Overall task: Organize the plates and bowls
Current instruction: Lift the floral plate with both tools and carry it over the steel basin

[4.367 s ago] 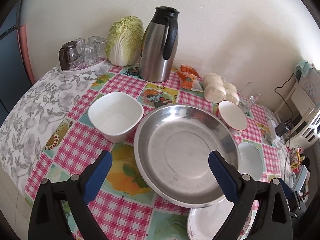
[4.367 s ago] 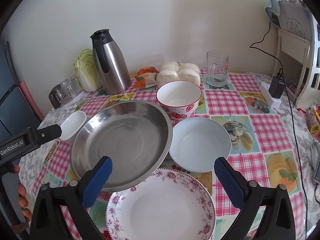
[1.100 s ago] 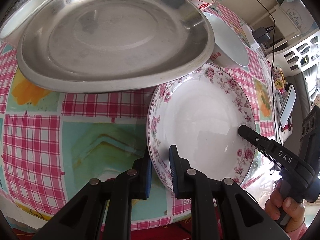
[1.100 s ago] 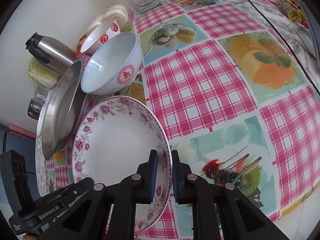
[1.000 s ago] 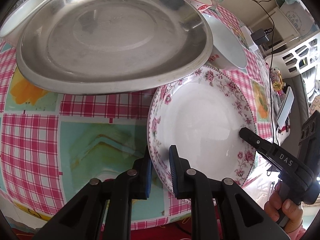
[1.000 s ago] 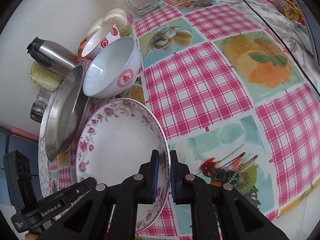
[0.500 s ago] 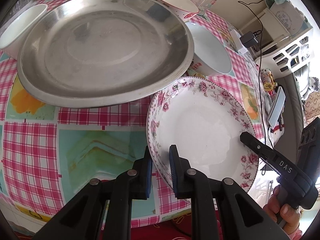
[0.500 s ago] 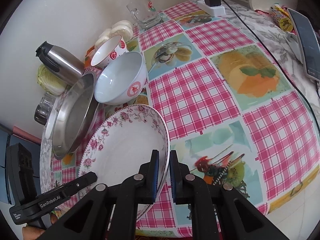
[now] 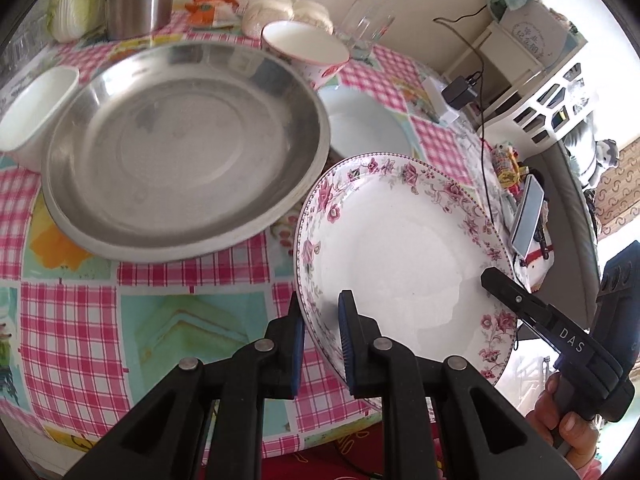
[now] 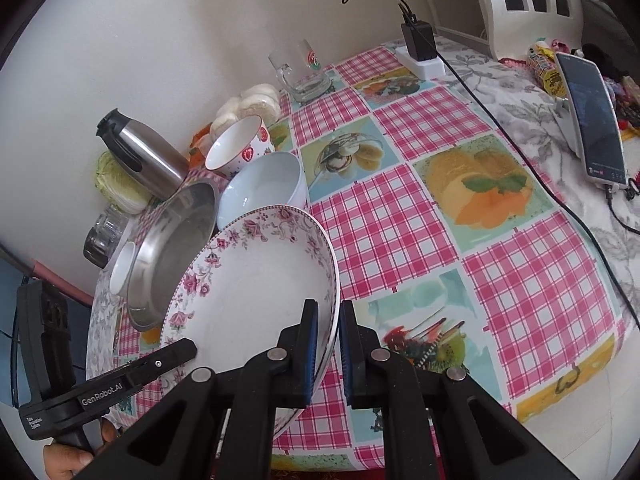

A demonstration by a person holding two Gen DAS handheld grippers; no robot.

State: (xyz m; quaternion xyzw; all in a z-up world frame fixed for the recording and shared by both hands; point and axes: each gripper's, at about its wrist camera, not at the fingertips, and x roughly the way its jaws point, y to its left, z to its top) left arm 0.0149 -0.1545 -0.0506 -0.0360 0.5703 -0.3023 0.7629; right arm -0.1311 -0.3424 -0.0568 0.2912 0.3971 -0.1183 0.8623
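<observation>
Floral plate [image 9: 400,248]: we hold it tilted above the table [image 10: 400,224], lifted on two opposite sides of its rim, just beside the steel basin [image 9: 184,148].
Left gripper [image 9: 320,340]: our jaws are closed on the near rim of the floral plate.
Right gripper [image 10: 328,344]: here also we clamp the rim, one pad inside and one outside.
Steel basin: it stands on the table, and its edge hides part of the pale blue bowl [image 9: 368,128].
Red-patterned bowl [image 9: 306,46]: behind the steel basin, near the wall.
White square bowl [image 9: 36,96]: at the far side of the steel basin from the floral plate.
</observation>
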